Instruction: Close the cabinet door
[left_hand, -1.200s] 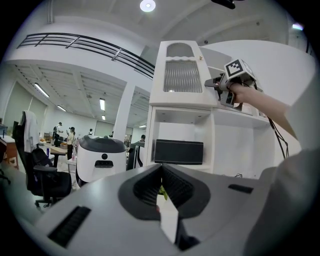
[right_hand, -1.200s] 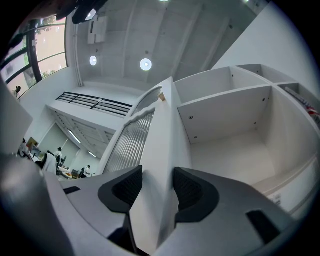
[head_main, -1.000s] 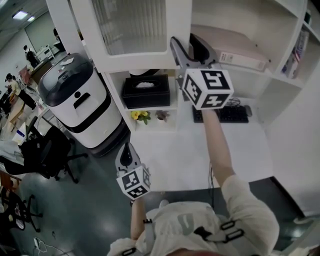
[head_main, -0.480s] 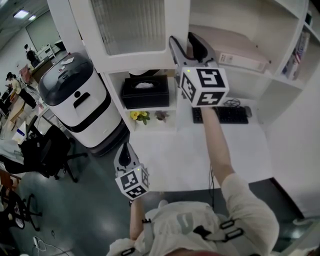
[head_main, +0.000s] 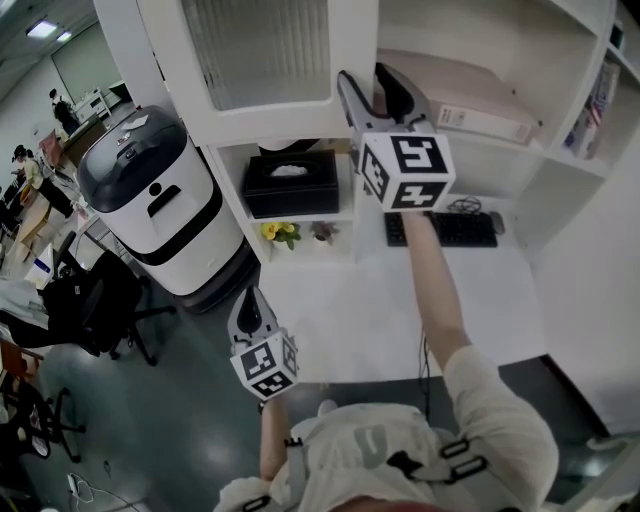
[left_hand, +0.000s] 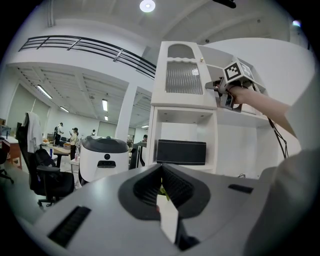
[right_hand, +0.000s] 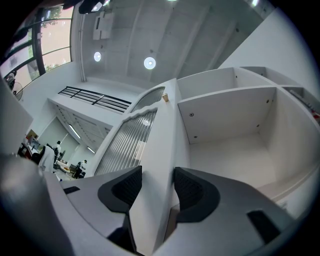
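The white cabinet door with a ribbed glass panel (head_main: 262, 55) is found standing open at the upper left of the white shelf cabinet (head_main: 560, 170), its long free edge upright. That edge is pinched by the right gripper (head_main: 368, 88); the open compartment lies to the right. The left gripper (head_main: 250, 308), pressed together and empty, is held well below, farther off.

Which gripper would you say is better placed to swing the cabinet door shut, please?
The right gripper: its jaws clamp the open cabinet door at its free edge. The left gripper hangs low, well away from it.
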